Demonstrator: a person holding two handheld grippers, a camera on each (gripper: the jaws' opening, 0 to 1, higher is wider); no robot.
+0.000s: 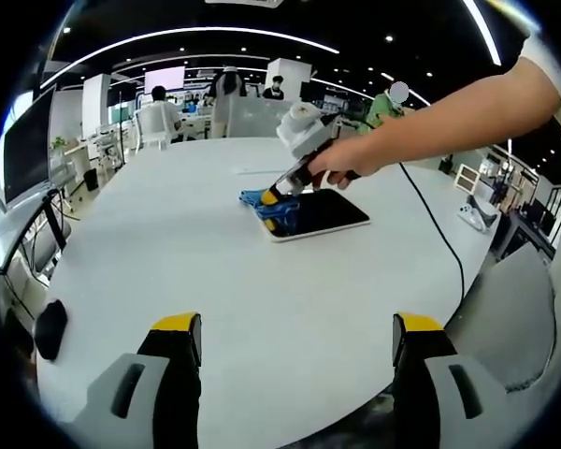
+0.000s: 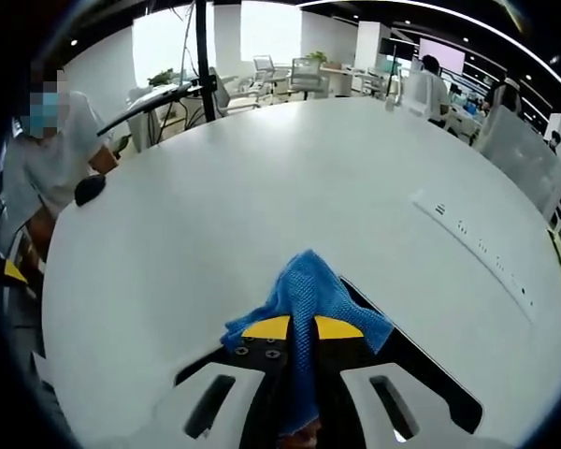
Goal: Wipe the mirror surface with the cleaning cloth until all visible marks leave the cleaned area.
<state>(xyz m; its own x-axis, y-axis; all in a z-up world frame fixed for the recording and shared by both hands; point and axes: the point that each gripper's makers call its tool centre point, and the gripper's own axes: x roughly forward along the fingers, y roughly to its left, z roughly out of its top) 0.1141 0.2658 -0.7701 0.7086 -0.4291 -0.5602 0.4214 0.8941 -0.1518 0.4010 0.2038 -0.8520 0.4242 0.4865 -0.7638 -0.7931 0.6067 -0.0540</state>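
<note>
While the right tongs stand clenched on the blue cleaning cloth, the cloth is pressed down onto the near-left end of the mirror, which lies flat on the white surface well toward its far side. Seen from the left gripper view, a hand angles the right tongs steeply downward, judged so that the bunched cloth bears on the glass rather than merely brushing it. In the right gripper view the cloth drapes over the yellow tips and spreads forward across the mirror's dark edge. The left tongs are released, jaws wide apart and grasping nothing, held back above the surface's near edge; judged a standby position that keeps mirror and cloth in sight. Marks on the glass cannot be made out. Wiping appears under way, not complete.
</note>
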